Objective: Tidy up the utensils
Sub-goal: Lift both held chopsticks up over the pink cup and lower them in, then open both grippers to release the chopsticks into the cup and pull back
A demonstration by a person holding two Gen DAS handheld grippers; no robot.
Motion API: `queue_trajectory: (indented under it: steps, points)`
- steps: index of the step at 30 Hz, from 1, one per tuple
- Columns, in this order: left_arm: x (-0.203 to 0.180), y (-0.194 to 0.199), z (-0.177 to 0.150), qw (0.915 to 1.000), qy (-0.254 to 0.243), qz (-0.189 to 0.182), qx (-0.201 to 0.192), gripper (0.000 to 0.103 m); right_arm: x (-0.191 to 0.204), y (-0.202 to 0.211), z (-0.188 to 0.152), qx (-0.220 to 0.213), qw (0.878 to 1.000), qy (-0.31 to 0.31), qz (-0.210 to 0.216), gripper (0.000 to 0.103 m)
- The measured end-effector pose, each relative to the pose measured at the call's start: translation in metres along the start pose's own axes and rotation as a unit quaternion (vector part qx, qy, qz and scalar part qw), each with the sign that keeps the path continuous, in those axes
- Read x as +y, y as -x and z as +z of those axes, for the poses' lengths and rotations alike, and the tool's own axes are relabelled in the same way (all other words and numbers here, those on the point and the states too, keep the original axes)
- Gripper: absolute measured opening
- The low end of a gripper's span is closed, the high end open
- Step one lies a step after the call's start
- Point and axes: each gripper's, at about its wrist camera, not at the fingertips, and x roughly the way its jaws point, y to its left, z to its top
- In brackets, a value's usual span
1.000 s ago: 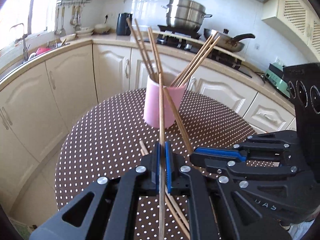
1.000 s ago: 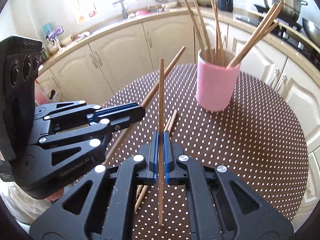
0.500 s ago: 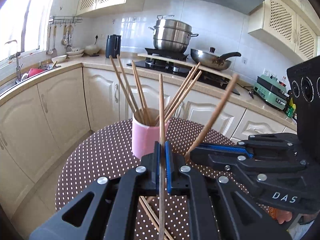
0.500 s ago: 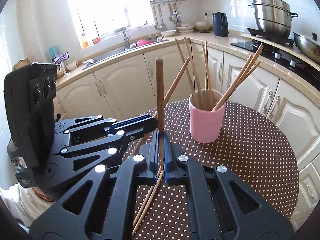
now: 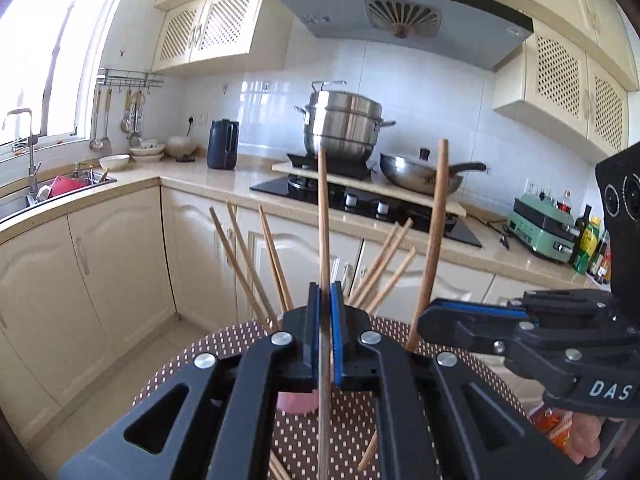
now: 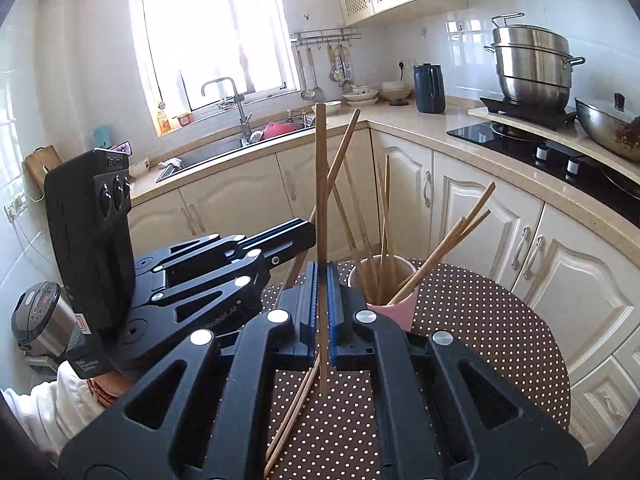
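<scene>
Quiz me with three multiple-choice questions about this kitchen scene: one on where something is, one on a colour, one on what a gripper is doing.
1. Where does the cup stand?
A. on the dotted table
B. in the sink
C. on the stove

2. What colour is the cup?
A. green
B. pink
C. black

3. What is the right gripper doing?
A. hanging open, empty
B. gripping a spoon
C. clamping one chopstick

Answers: 1 A, its base sits on the spotted cloth. 2 B, the outer wall is pink. 3 C, the blue pads press on a single upright stick.

white "das" on the right gripper (image 5: 430, 318) body.
</scene>
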Motion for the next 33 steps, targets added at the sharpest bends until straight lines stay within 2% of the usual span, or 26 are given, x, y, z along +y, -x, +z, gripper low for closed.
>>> queue_trajectory:
  steps: [5, 8, 15, 19, 27, 33]
  points:
    - [0.001, -0.011, 0.014, 0.9975, 0.011, -0.012, -0.069, 0.005, -0.011, -0.002, 0.019, -0.020, 1.000, -0.003, -0.005, 0.005]
    - [0.001, -0.019, 0.020, 0.9939, 0.014, -0.006, -0.109, 0.005, -0.017, -0.003, 0.033, -0.033, 0.999, -0.006, -0.006, 0.005]
    - [0.007, -0.043, 0.030, 0.9834, 0.045, 0.011, -0.175, 0.005, -0.033, -0.019, 0.053, -0.040, 0.999, -0.005, -0.018, 0.005]
    - [0.009, -0.055, 0.030, 0.9799, 0.050, 0.019, -0.192, 0.005, -0.042, -0.029, 0.054, -0.039, 0.999, -0.005, -0.026, 0.005]
    - [0.015, -0.080, 0.013, 0.9839, 0.049, 0.020, -0.170, 0.005, -0.053, -0.051, 0.042, -0.022, 1.000, -0.009, -0.018, 0.005]
    - [0.018, -0.076, 0.001, 0.9854, 0.038, 0.027, -0.164, 0.006, -0.056, -0.061, 0.031, -0.007, 1.000, -0.013, -0.014, 0.005]
